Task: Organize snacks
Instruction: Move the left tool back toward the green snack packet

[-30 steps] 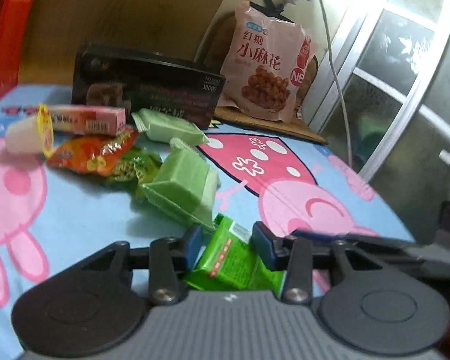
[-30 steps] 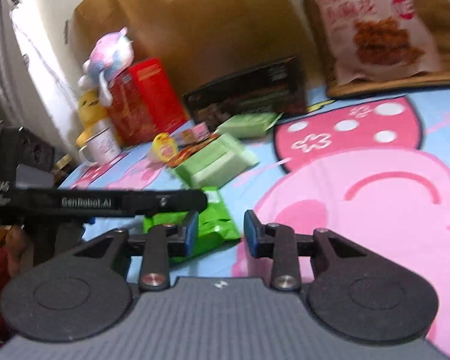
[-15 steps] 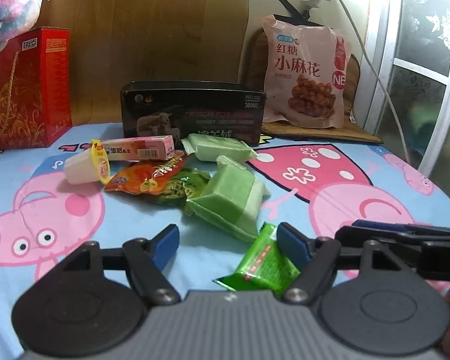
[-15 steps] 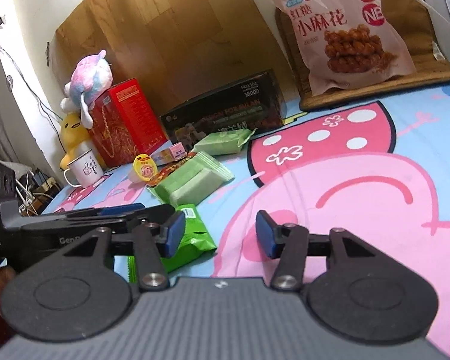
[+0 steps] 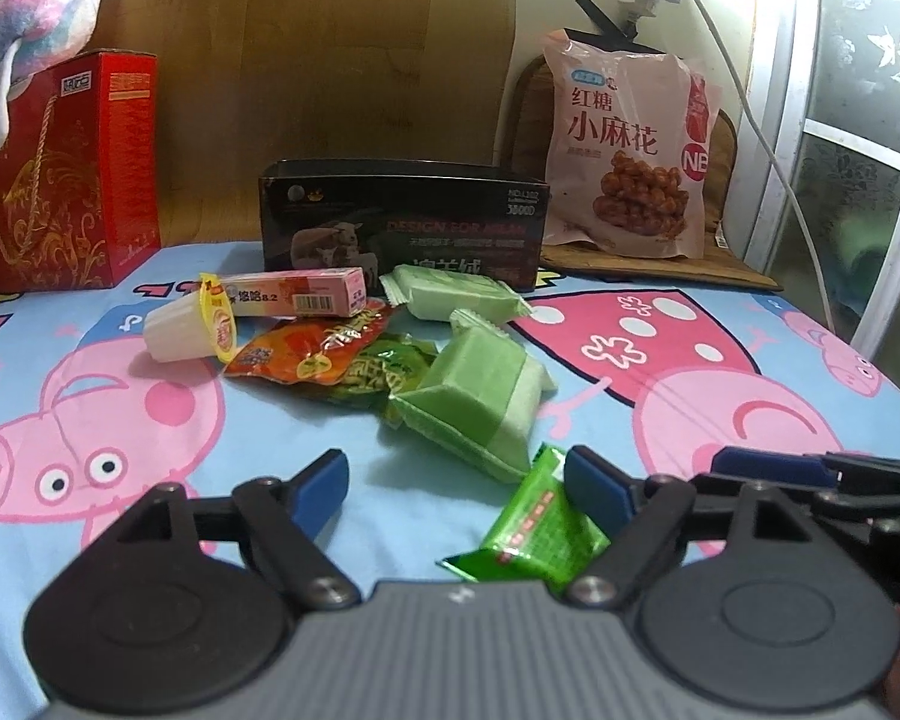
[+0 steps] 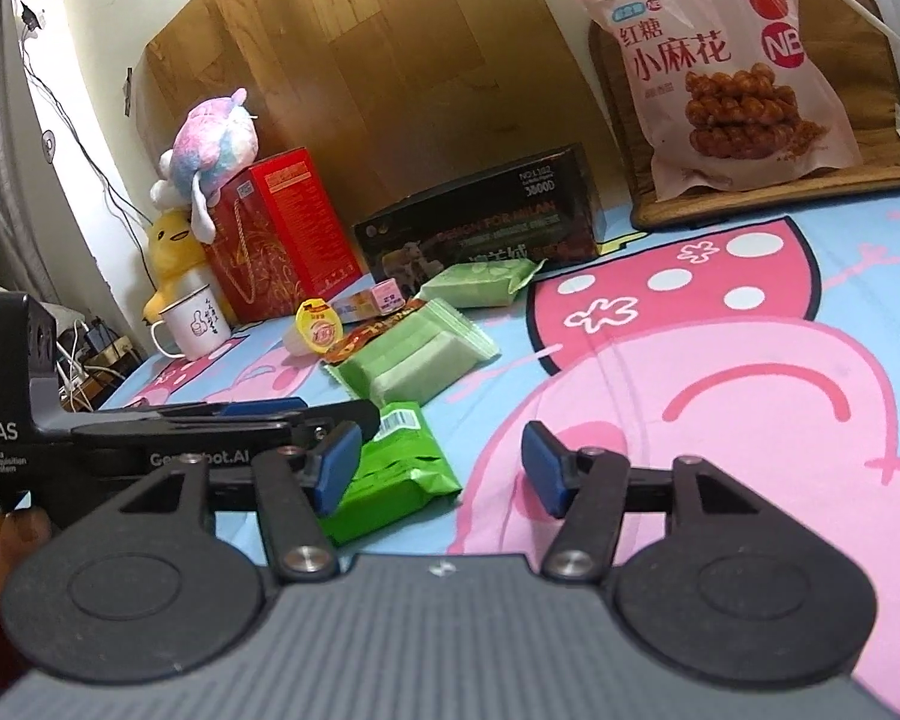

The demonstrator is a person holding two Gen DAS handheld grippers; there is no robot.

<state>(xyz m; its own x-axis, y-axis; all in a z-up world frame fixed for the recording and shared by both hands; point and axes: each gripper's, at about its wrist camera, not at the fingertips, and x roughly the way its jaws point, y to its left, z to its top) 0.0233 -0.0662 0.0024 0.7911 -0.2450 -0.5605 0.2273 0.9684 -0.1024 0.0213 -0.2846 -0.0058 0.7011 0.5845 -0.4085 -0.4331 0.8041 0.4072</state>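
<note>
A bright green snack packet [image 5: 540, 531] lies on the cartoon-pig cloth [image 5: 120, 420]. It rests just inside the right finger of my left gripper [image 5: 459, 489], whose jaws are opening, and the pads do not press it. In the right wrist view the same packet [image 6: 399, 468] lies partly behind the left finger of my right gripper [image 6: 441, 471]. Those jaws are opening too, with bare cloth between the pads. Further back lie two pale green packets [image 5: 480, 402] [image 5: 456, 294], an orange packet [image 5: 312, 351], a jelly cup [image 5: 186, 330] and a pink box [image 5: 306, 297].
An open black box [image 5: 402, 228] stands behind the snack pile. A large pink snack bag [image 5: 627, 150] leans on a chair at the back right. At the left are a red gift bag [image 5: 60, 174] with a plush toy [image 5: 36, 30] and a mug [image 6: 192, 324].
Both grippers' jaws have widened. The left one has let go of the bright green packet, which now lies on the cloth. The left view has tilted up.
</note>
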